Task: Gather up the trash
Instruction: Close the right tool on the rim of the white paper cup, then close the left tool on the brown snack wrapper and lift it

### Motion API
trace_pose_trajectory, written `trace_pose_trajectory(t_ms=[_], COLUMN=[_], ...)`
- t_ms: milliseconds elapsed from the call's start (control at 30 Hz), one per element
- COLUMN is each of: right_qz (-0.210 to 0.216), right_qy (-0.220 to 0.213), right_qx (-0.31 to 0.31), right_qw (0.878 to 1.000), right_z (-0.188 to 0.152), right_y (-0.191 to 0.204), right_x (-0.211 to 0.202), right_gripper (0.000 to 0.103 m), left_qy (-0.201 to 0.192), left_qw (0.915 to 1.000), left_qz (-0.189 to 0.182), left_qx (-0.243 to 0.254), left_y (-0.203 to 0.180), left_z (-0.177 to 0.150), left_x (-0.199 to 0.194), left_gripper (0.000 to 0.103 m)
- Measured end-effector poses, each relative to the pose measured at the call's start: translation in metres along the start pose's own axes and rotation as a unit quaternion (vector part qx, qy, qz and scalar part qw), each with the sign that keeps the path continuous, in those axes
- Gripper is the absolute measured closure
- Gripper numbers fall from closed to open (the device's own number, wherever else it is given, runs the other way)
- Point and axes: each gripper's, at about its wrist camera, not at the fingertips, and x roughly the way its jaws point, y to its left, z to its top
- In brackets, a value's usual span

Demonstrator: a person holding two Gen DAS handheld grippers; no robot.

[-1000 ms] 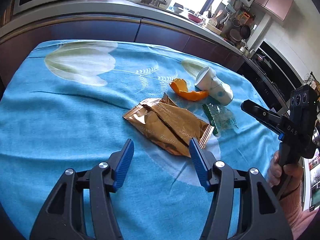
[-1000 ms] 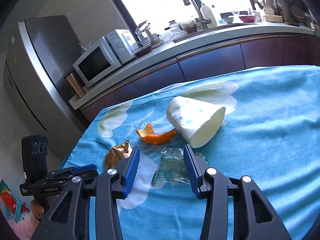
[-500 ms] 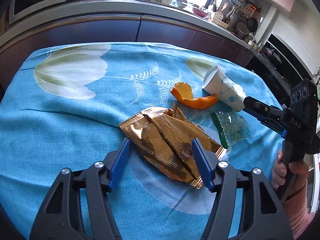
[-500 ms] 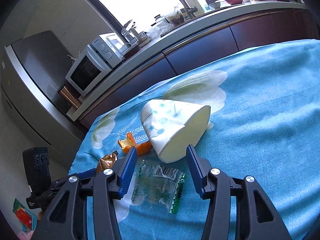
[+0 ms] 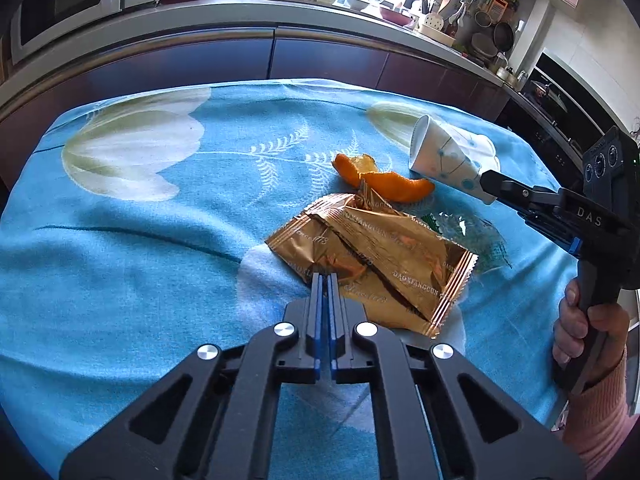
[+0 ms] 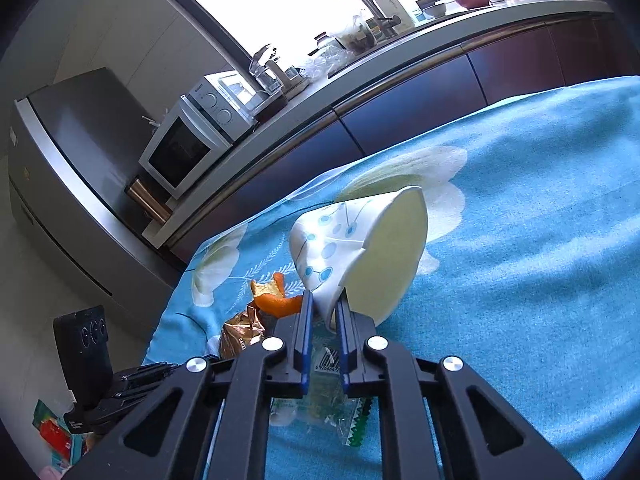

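My left gripper (image 5: 325, 278) is shut on the near edge of the gold snack wrapper (image 5: 384, 256), which lies crumpled on the blue cloth. My right gripper (image 6: 325, 306) is shut on the rim of the white paper cup (image 6: 360, 248), which lies on its side. The cup also shows in the left wrist view (image 5: 448, 160), with the right gripper (image 5: 490, 184) at its rim. An orange peel (image 5: 384, 180) lies between the cup and the wrapper. A clear green-printed plastic wrapper (image 6: 332, 396) lies under my right gripper and shows beside the gold wrapper (image 5: 476, 236).
The blue flowered cloth (image 5: 160, 220) covers the table. A kitchen counter (image 5: 240, 12) with a microwave (image 6: 192, 148) and a sink runs behind it. A grey fridge (image 6: 72, 160) stands at the left. The table's right edge is close to the hand.
Both grippers have gone from open to shut: the left closed on the gold wrapper's edge, the right moved forward and closed on the cup's rim.
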Motion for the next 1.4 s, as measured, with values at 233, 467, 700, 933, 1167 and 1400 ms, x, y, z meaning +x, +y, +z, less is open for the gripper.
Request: trace_pose_trajectory(t_ms=[233, 467, 700, 933, 1167, 1400], right_qz=[0.009, 0.018, 0.038, 0.041, 0.038, 0.039], right_qy=[-0.014, -0.011, -0.009, 0.017, 0.057, 0.066], right_qx=[-0.018, -0.038, -0.051, -0.095, -0.107, -0.106], right_qw=[1.000, 0.999, 0.998, 0.995, 0.992, 0.991], right_z=[-0.001, -0.010, -0.019, -0.034, -0.041, -0.043], right_y=[0.009, 0.019, 0.027, 0.045, 0.051, 0.052], right_x=[-0.013, -0.019, -0.021, -0.020, -0.008, -0.006], right_gripper=[0.099, 0.099, 0.099, 0.099, 0.099, 0.099], left_qy=[-0.007, -0.022, -0.010, 0.001, 0.002, 0.011], left_qw=[0.9999, 0.9996, 0.9996, 0.9987, 0.9964, 0.9957], left_qz=[-0.010, -0.009, -0.009, -0.042, -0.074, -0.072], left_qx=[0.004, 0.015, -0.025, -0.029, -0.041, -0.057], left_y=[-0.002, -0.011, 0.007, 0.006, -0.001, -0.004], left_z=[-0.002, -0.008, -0.007, -0.003, 0.005, 0.010], left_x=[-0.009, -0.022, -0.017, -0.008, 0.001, 0.013], left_gripper=[0.098, 0.065, 0.051, 0.039, 0.039, 0.087])
